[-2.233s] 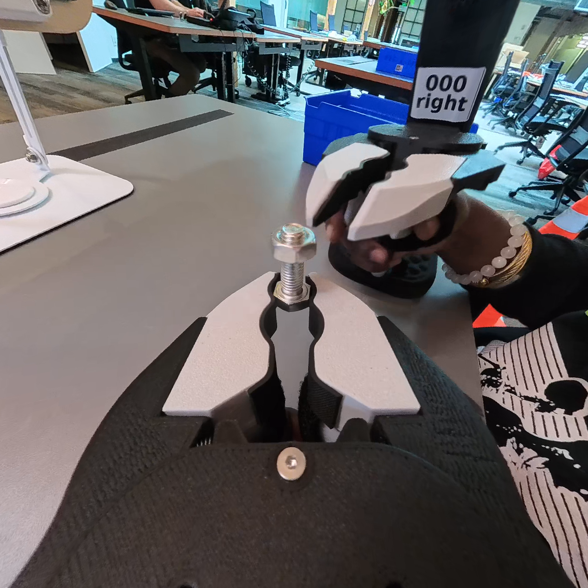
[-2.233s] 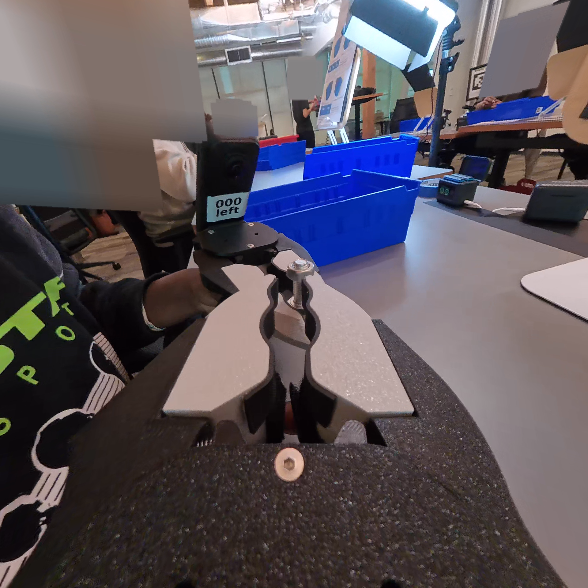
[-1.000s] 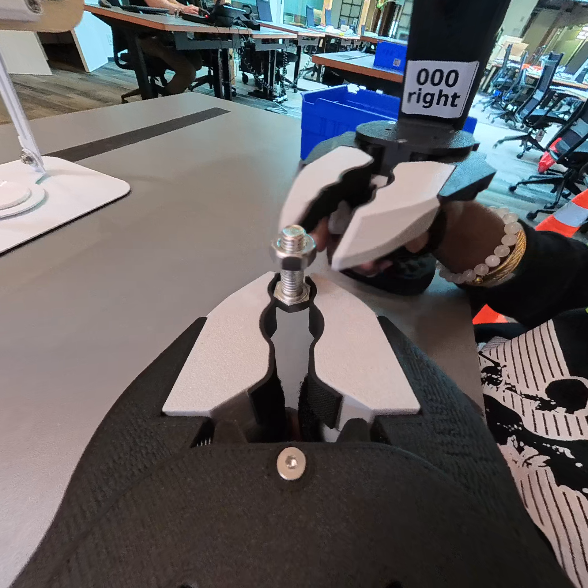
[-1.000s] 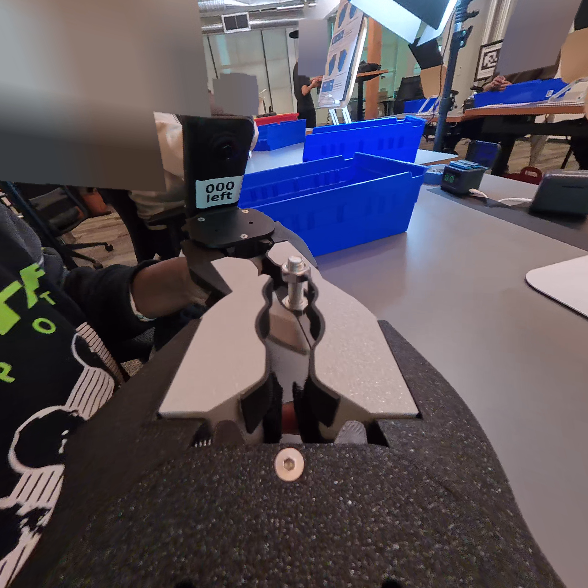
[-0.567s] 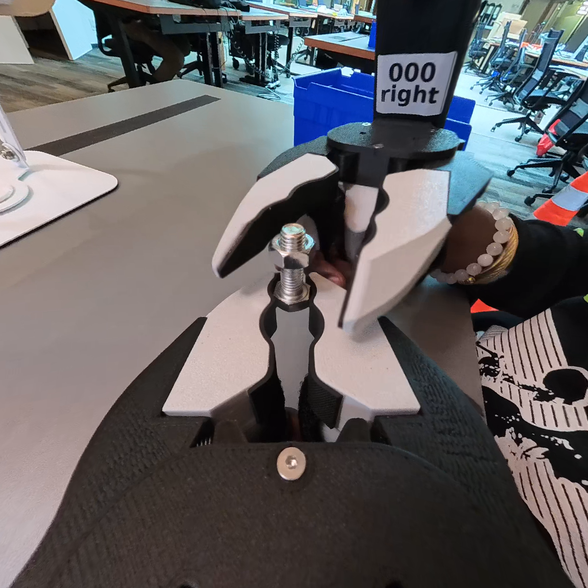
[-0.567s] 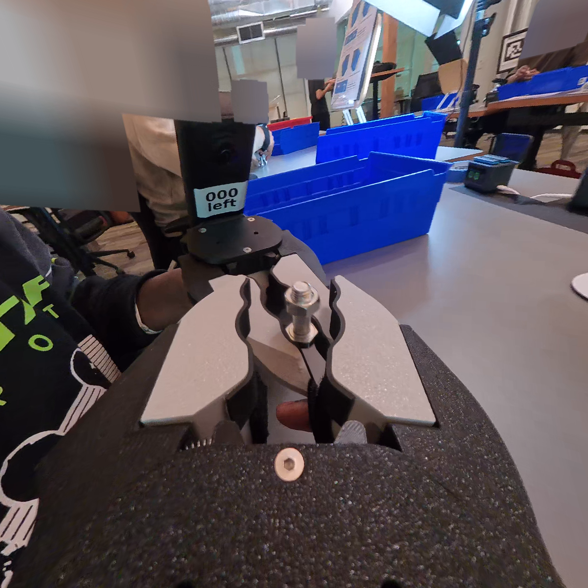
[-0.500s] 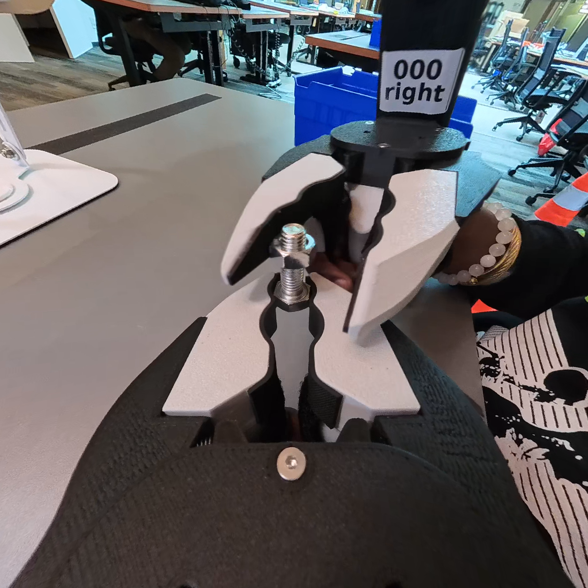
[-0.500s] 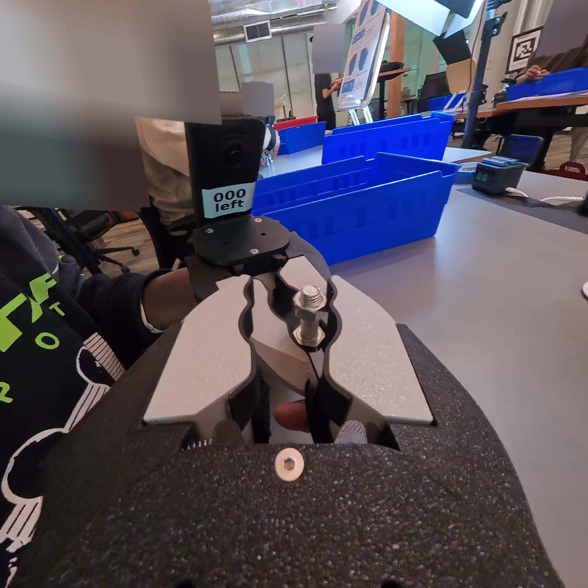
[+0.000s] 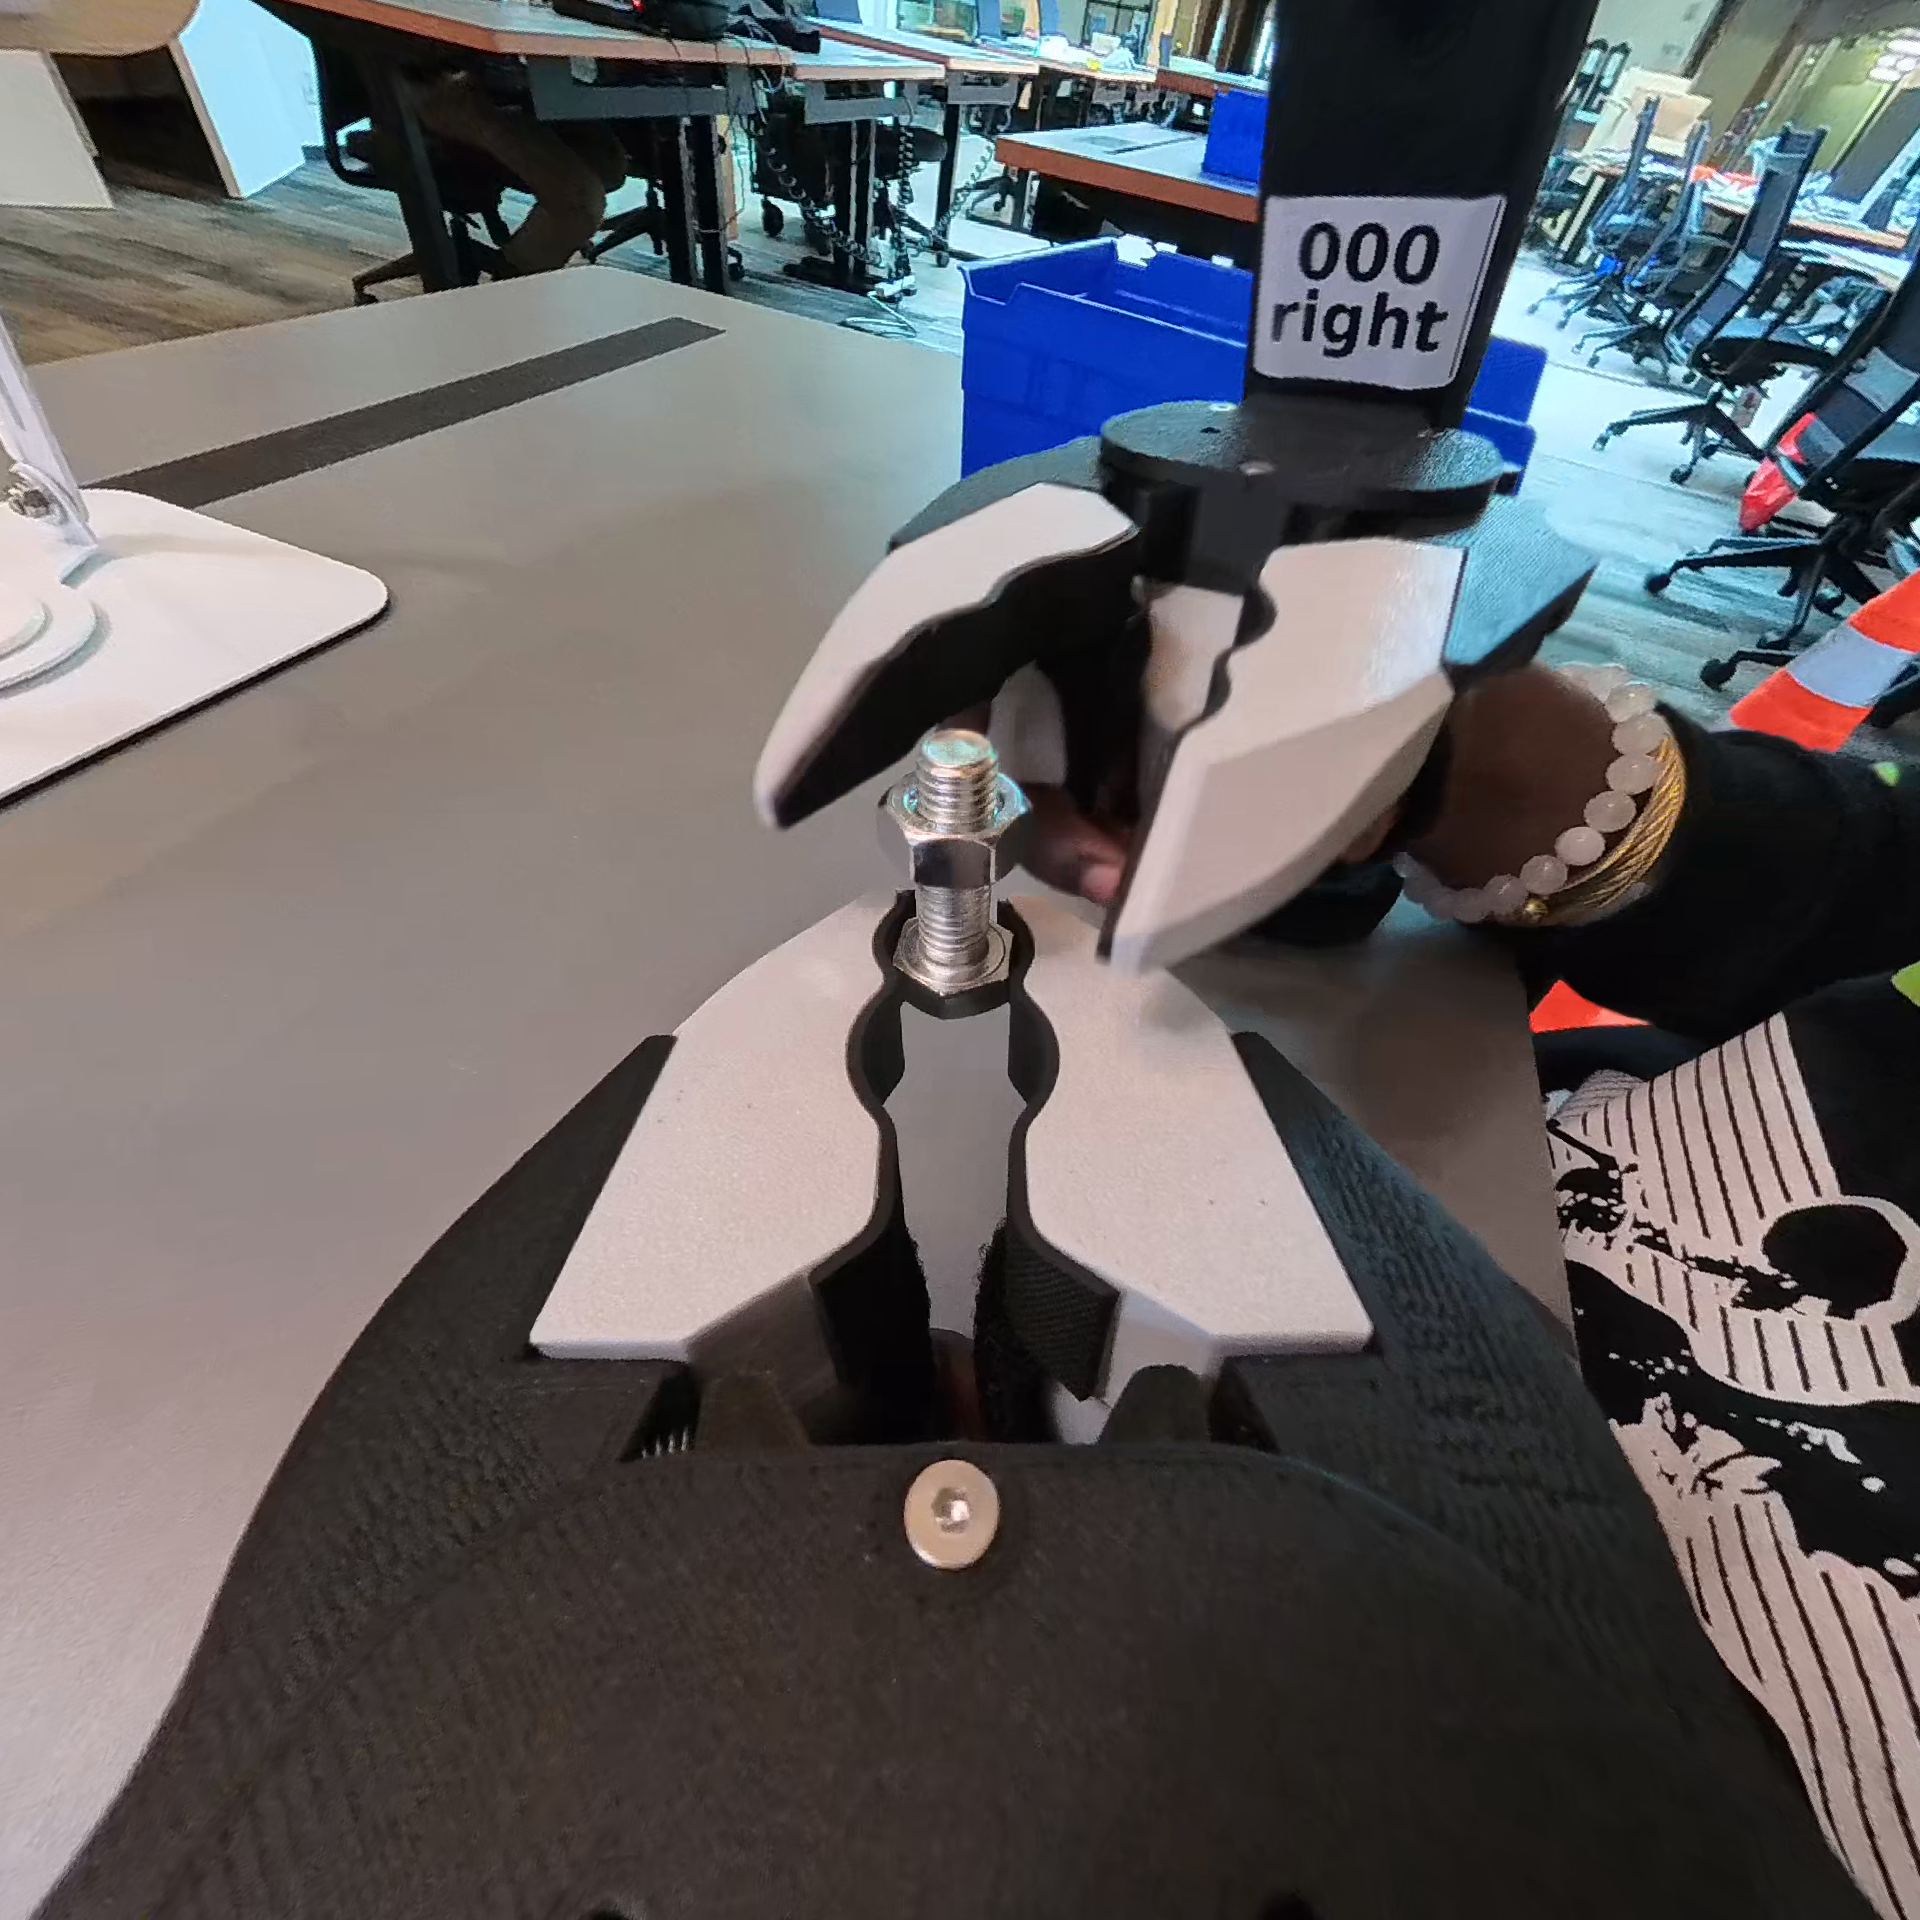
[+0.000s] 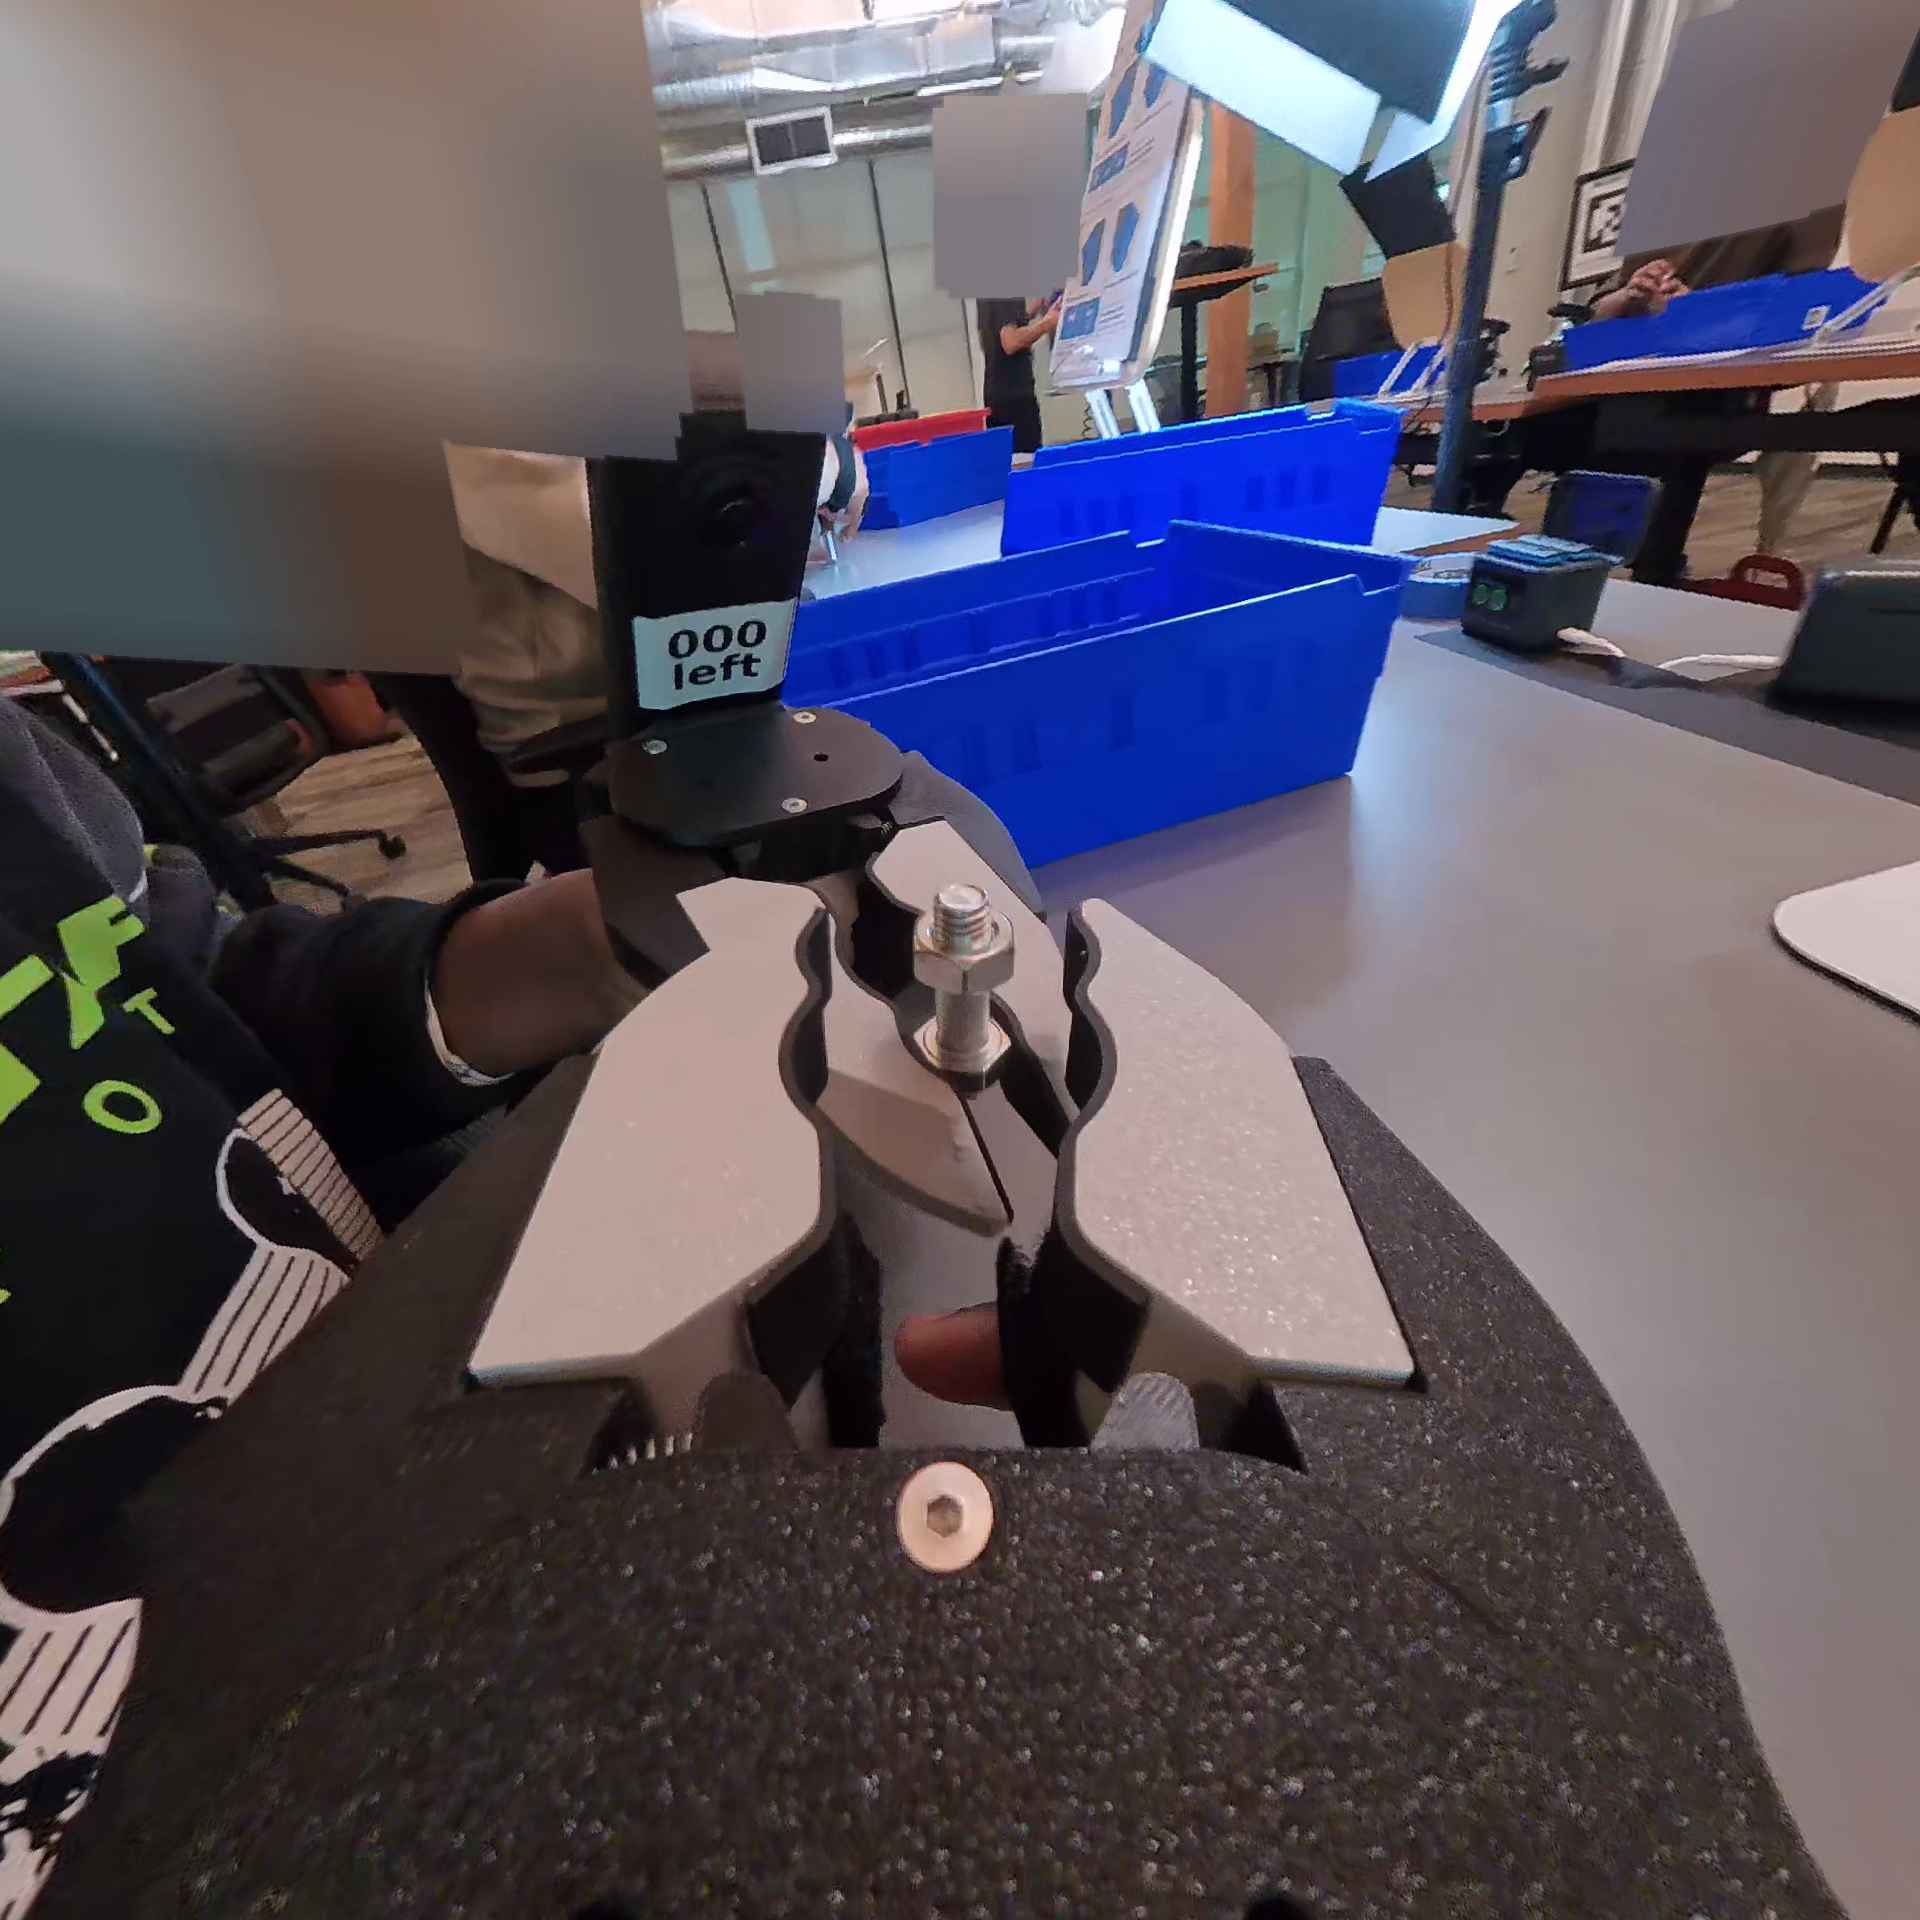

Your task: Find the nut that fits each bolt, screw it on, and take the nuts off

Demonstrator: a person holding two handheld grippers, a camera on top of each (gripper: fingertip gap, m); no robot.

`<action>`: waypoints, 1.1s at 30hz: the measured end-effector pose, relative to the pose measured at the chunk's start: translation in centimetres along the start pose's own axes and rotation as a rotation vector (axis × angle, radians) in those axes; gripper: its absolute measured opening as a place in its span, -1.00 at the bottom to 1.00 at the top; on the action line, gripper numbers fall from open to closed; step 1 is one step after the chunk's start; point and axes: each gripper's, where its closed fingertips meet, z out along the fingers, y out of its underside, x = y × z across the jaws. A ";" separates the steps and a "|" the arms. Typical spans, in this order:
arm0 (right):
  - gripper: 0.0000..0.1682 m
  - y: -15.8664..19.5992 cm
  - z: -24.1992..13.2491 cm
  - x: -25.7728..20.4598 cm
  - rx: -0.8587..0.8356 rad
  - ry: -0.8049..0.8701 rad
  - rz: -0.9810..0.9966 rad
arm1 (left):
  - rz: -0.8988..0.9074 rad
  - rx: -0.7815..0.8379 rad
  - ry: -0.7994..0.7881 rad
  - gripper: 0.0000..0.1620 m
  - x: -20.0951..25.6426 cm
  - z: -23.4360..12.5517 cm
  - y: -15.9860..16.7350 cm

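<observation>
The left gripper (image 9: pixel 954 940) has its jaws clamped on the bolt (image 9: pixel 956 883), upright; the nut (image 9: pixel 954 831) sits near its tip; the right gripper (image 10: pixel 961 977) spreads its jaws wide around that nut, apart from it.

I work at a grey table (image 9: pixel 416 790) with a dark strip (image 9: pixel 416 410) running across its far part. A white flat stand base (image 9: pixel 177 644) sits at the far left of it. Past the far edge stands a blue bin (image 9: pixel 1081 353), and beyond that I see rows of wooden-topped desks (image 9: pixel 665 42) on black legs, black office chairs (image 9: pixel 1787 343) at the far right, and a wood-plank floor (image 9: pixel 156 270). On my other side a long blue bin (image 10: pixel 1122 675) rests on the table, more blue bins (image 10: pixel 1205 468) behind it, a small dark device (image 10: pixel 1538 603) at the far right, a studio light panel (image 10: pixel 1309 73) overhead and exposed ceiling ducts (image 10: pixel 790 62).
</observation>
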 end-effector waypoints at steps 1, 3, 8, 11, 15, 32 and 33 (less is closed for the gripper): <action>-0.48 0.1 0.4 -0.2 -0.010 -0.011 -0.004 | 0.002 -0.003 0.003 -0.81 0.0 0.0 0.0; -0.48 0.2 0.9 -0.5 -0.019 -0.035 -0.003 | 0.007 -0.012 0.008 -0.81 0.1 0.1 0.2; -0.56 0.3 -0.1 -0.4 -0.033 -0.013 -0.016 | 0.002 -0.004 -0.003 -0.81 0.0 0.0 0.0; -0.74 0.0 -1.7 -0.1 -0.022 0.007 -0.013 | -0.014 0.014 -0.009 -0.81 -0.3 -0.2 -0.2; -0.83 -1.0 -2.6 0.3 0.039 0.022 0.015 | -0.015 0.012 -0.008 -0.81 -0.3 -0.1 -0.2; -0.81 -0.4 -2.4 0.2 0.016 0.013 0.018 | -0.026 0.023 -0.008 -0.81 -0.4 -0.2 -0.3; -0.82 -0.7 -2.7 0.4 0.033 0.023 0.027 | -0.024 0.020 -0.008 -0.81 -0.4 -0.2 -0.2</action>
